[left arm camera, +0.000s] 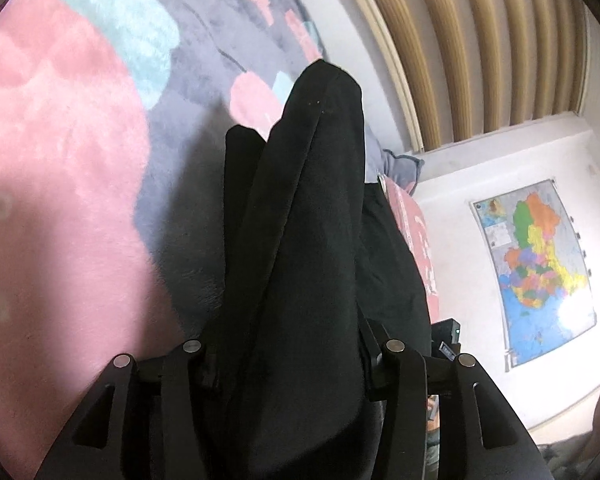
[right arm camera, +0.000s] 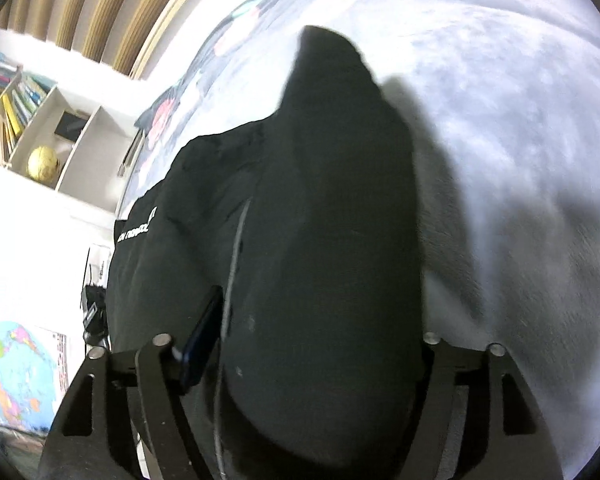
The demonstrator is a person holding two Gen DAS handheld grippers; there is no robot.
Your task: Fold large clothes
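A black garment (left arm camera: 312, 240) lies bunched between the jaws of my left gripper (left arm camera: 300, 140) and hides most of both fingers. Only the left finger (left arm camera: 240, 184) shows, beside the fold. The cloth rests on a plush pink, grey and blue blanket (left arm camera: 60, 160). In the right wrist view the same black garment (right arm camera: 332, 220), with a zipper line and white lettering (right arm camera: 136, 232), fills the wide gap of my right gripper (right arm camera: 312, 184). One dark finger (right arm camera: 202, 340) stands just left of the cloth, the other is covered. Both grippers' jaws stand apart, with the cloth loose between them.
A slatted wooden headboard (left arm camera: 460, 40) runs behind the bed. On the white wall hangs a coloured map (left arm camera: 536, 264). A white shelf with books (right arm camera: 16, 112) and a golden globe (right arm camera: 42, 162) stands at the left in the right wrist view. Grey blanket (right arm camera: 520, 120) spreads to the right.
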